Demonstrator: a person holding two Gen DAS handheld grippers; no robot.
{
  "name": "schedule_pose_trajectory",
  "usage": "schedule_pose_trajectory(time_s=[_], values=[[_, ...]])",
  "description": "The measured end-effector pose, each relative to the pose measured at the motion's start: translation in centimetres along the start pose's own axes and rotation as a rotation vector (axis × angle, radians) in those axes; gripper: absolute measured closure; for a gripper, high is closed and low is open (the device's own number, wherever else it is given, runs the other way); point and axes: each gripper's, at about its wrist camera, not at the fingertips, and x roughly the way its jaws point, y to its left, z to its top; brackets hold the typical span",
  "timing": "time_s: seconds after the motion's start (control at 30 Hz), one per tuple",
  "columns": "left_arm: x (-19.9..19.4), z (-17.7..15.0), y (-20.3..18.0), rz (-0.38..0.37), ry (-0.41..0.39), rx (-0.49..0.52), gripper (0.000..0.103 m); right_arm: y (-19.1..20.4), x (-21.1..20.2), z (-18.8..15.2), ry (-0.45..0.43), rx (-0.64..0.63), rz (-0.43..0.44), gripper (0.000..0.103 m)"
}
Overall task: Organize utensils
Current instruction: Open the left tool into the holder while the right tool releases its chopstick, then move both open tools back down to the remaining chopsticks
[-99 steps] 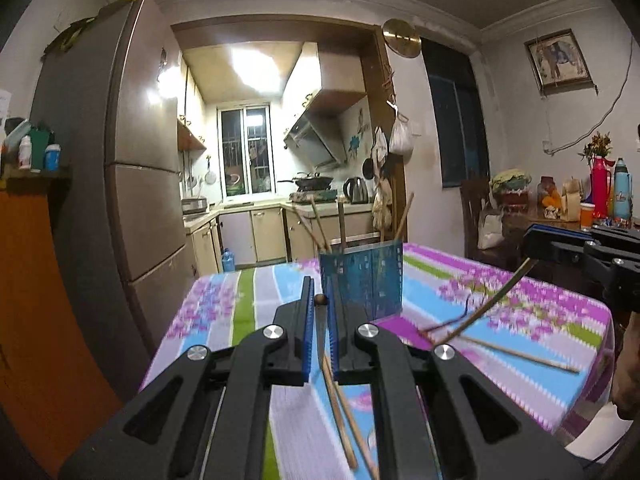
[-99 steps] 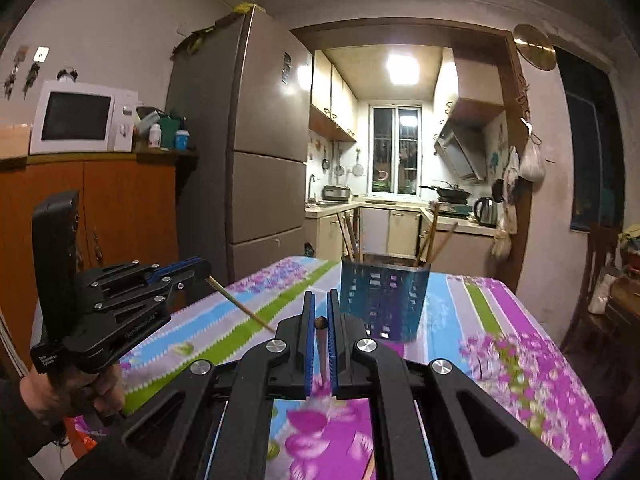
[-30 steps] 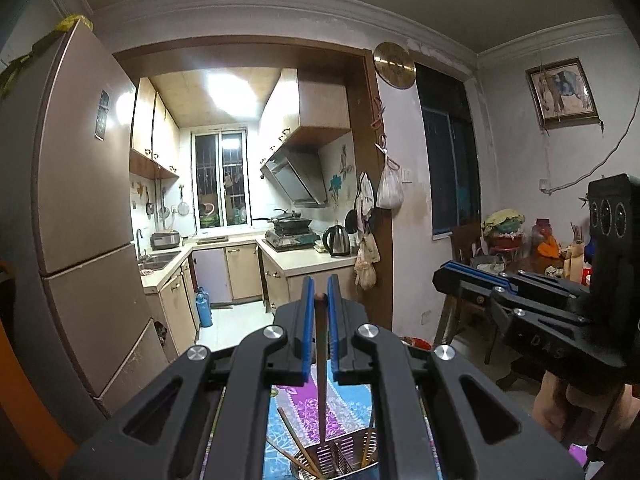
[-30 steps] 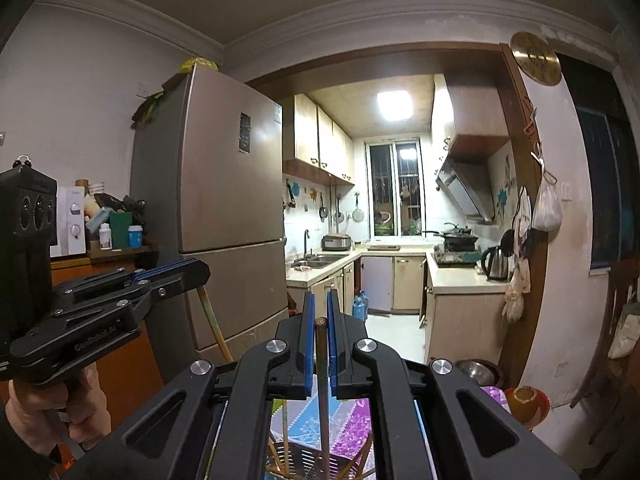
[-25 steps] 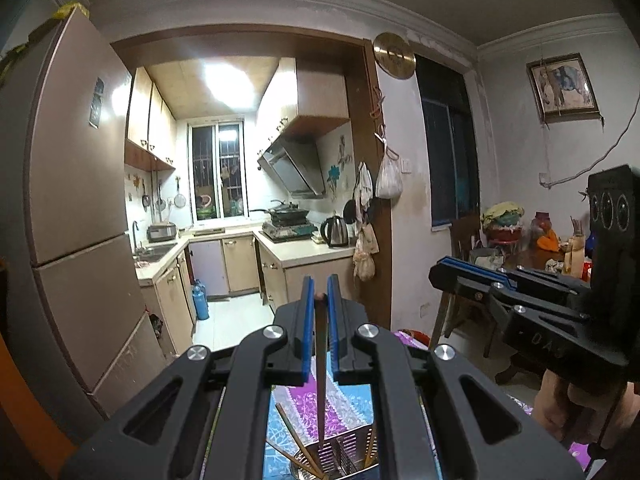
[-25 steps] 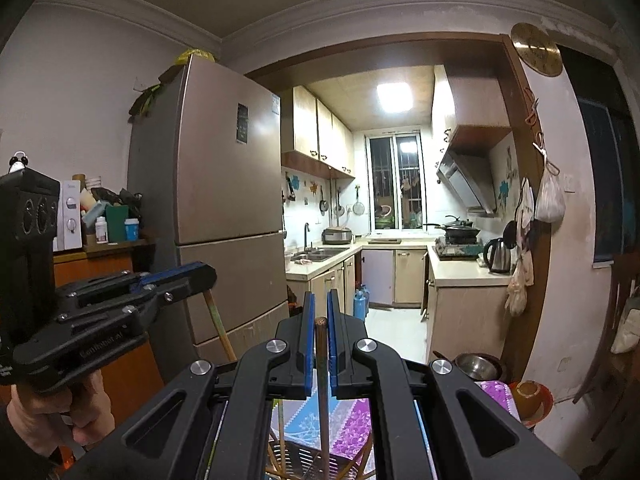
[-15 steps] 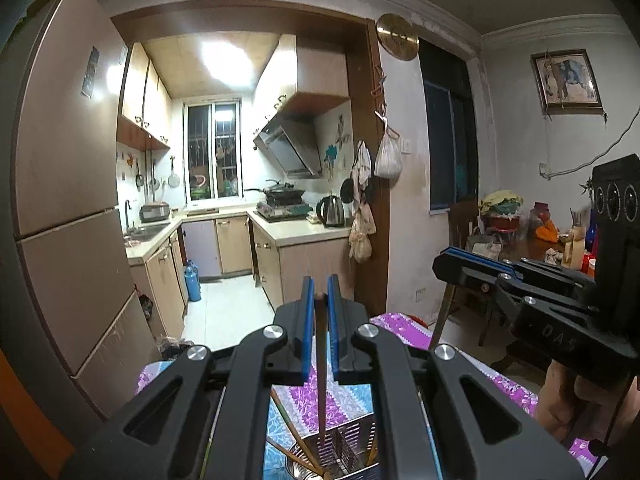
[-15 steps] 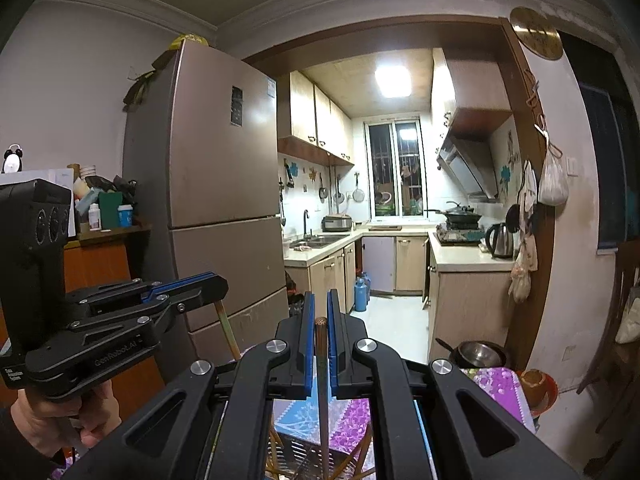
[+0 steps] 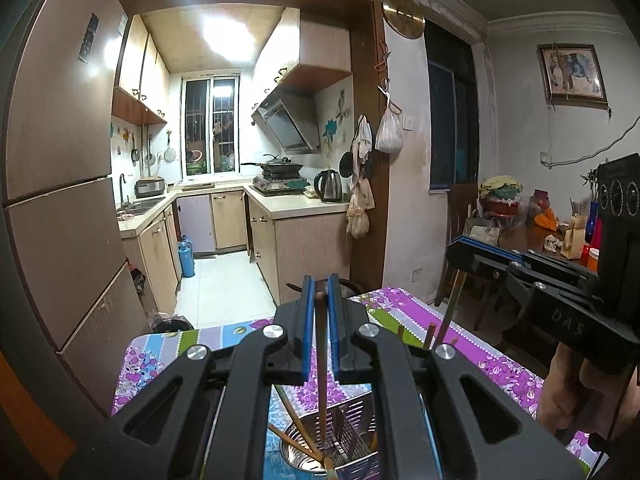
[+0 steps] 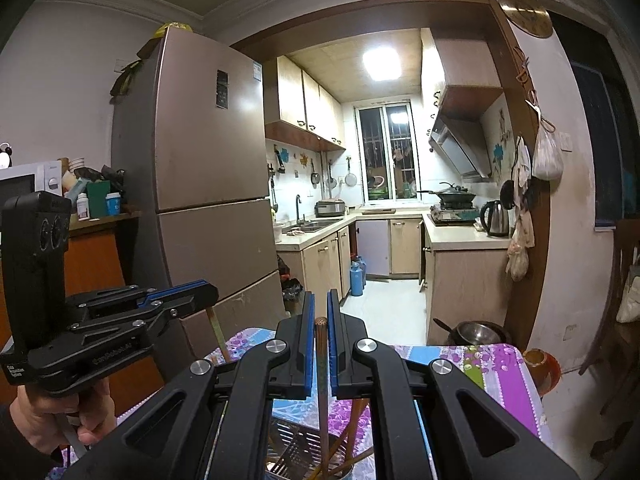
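Compared with a second earlier, both hands had come lower, so the flowered table cloth and the holder now showed more under the tongs, and the sticks hung deeper in the holder; I judged the drop nearly ready. On the left, the left tongs [image 9: 319,296], black with blue pads, were narrow and pinched a thin, round, brown wooden chopstick [image 9: 321,376] whose lower end reached into the perforated shiny metal utensil holder [image 9: 340,432] on the table [image 9: 472,344] covered in glossy purple, blue and green plastic. To the right, the right tongs [image 10: 319,312] were also narrow, clamped on a darker wooden chopstick [image 10: 322,396] with a grooved top, pointing down into the same holder.
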Motion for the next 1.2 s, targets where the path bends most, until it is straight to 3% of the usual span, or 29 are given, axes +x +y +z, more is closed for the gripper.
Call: schedule_pose_trajectory(time_s=[0.23, 0.47, 0.63, 0.7, 0.83, 0.97, 1.13, 1.2], values=[[-0.2, 0.1, 0.4, 0.017, 0.004, 0.002, 0.097, -0.4, -0.6, -0.2, -0.007, 0.006, -0.018, 0.093], [-1.1, 0.5, 0.7, 0.025, -0.004, 0.009, 0.096, -0.6, -2.6, 0.5, -0.038, 0.007, -0.033, 0.078], [-4.9, -0.1, 0.4, 0.035, -0.03, 0.034, 0.081, 0.3, -6.7, 1.5, -0.067, -0.013, -0.025, 0.073], [-7.3, -1.0, 0.2, 0.053, -0.042, 0.053, 0.071, 1.2, -9.5, 1.4, -0.078, -0.038, -0.018, 0.065], [-14.5, -6.5, -0.1, 0.077, -0.039, 0.072, 0.062, 3.5, -15.5, -1.4, -0.077, -0.074, 0.014, 0.053], [-18.6, -14.6, -0.8, 0.074, 0.06, 0.044, 0.061, 6.3, -20.6, -9.5, -0.004, -0.079, 0.045, 0.051], [-20.4, -25.3, -2.5, 0.107, 0.215, -0.004, 0.062, 7.5, -23.2, -19.6, 0.12, -0.008, -0.014, 0.051], [-20.3, -27.8, -2.6, 0.108, 0.255, -0.043, 0.073, 8.3, -24.0, -23.3, 0.168, 0.015, -0.035, 0.053]])
